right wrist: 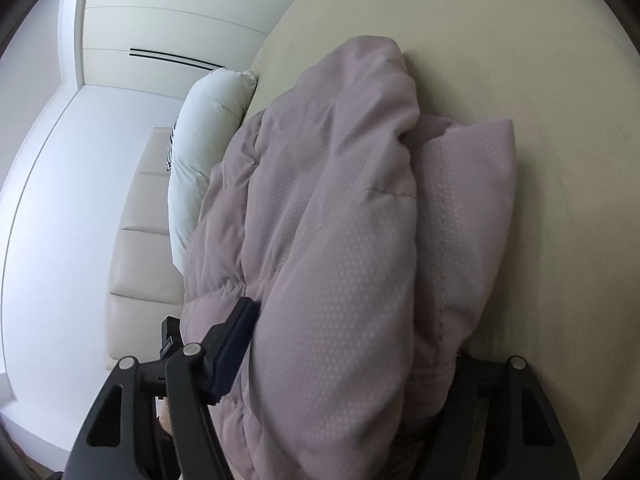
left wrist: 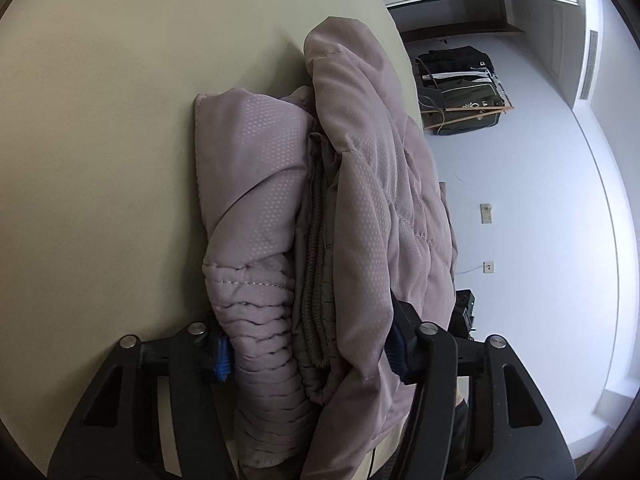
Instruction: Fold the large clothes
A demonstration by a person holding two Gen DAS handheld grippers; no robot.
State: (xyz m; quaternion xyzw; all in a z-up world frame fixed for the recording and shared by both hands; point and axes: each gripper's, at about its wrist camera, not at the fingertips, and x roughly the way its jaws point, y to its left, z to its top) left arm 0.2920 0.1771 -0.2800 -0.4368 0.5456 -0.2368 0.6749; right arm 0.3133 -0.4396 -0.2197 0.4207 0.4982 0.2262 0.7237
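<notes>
A mauve quilted puffer jacket (left wrist: 360, 208) lies bunched and folded in thick layers on a cream bed surface (left wrist: 100, 140). My left gripper (left wrist: 308, 344) is shut on the jacket's stacked layers, with a ribbed cuff and a grey knit edge between the blue-padded fingers (left wrist: 221, 360). In the right wrist view the same jacket (right wrist: 340, 240) fills the middle. My right gripper (right wrist: 344, 352) is shut on a thick fold of it; the left finger (right wrist: 236, 340) shows, the right finger is hidden behind the fabric.
A white pillow (right wrist: 208, 140) leans against a cream padded headboard (right wrist: 136, 248) beyond the jacket. The bed's edge runs beside the jacket. Dark bags on a rack (left wrist: 460, 88) stand against the far wall across the floor.
</notes>
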